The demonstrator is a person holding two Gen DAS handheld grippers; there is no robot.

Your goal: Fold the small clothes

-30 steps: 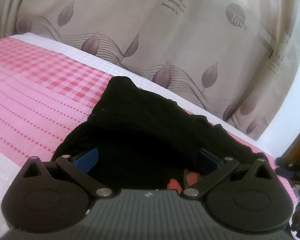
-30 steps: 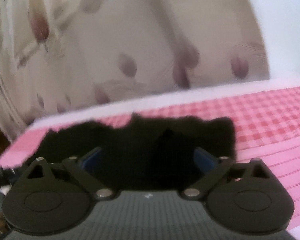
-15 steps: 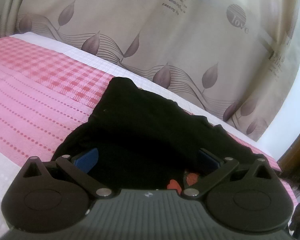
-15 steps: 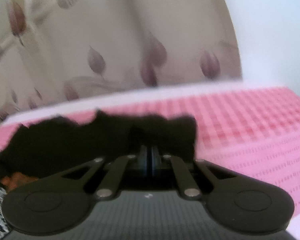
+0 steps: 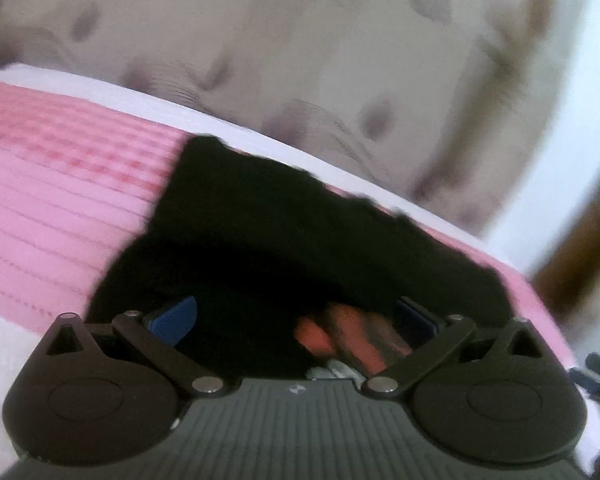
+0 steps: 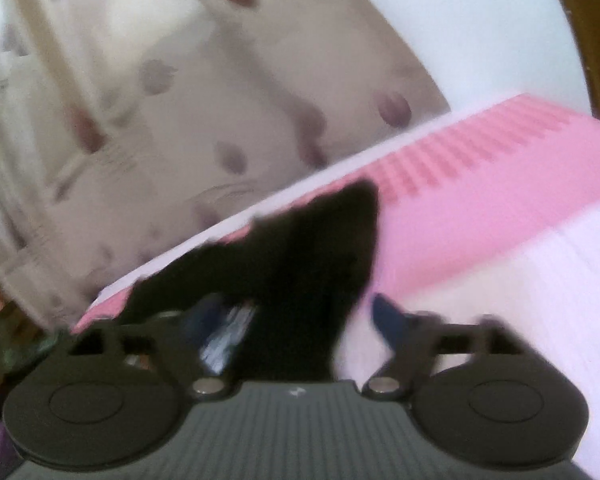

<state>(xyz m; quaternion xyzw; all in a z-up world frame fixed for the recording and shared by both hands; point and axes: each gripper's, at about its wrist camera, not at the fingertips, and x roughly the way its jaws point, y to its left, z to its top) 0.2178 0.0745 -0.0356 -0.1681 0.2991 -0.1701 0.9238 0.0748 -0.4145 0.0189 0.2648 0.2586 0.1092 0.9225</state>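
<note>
The bed (image 5: 60, 184) carries a pink checked and striped sheet with a white border, and behind it hangs a curtain (image 5: 300, 60) printed with leaves. On the sheet near the bed's far edge lies the garment (image 5: 284, 232) — black, bunched into soft ridges, partly doubled over itself. It looks light and limp, so it will likely sag, drape and slide on itself rather than hold a crease; a pinch on a single layer at a corner or hem should give the cleanest fold line, while a grab into the thick middle would probably gather several layers. A red-orange print (image 5: 340, 336) shows on the cloth close to the left tool (image 5: 292, 320), whose jaws stand spread with cloth lying between them and not pressed. The right tool (image 6: 300, 312) has just been opening — its jaws are wide apart now, with a tongue of the black cloth between them and neither pad visibly pressing on it; this view is blurred
</note>
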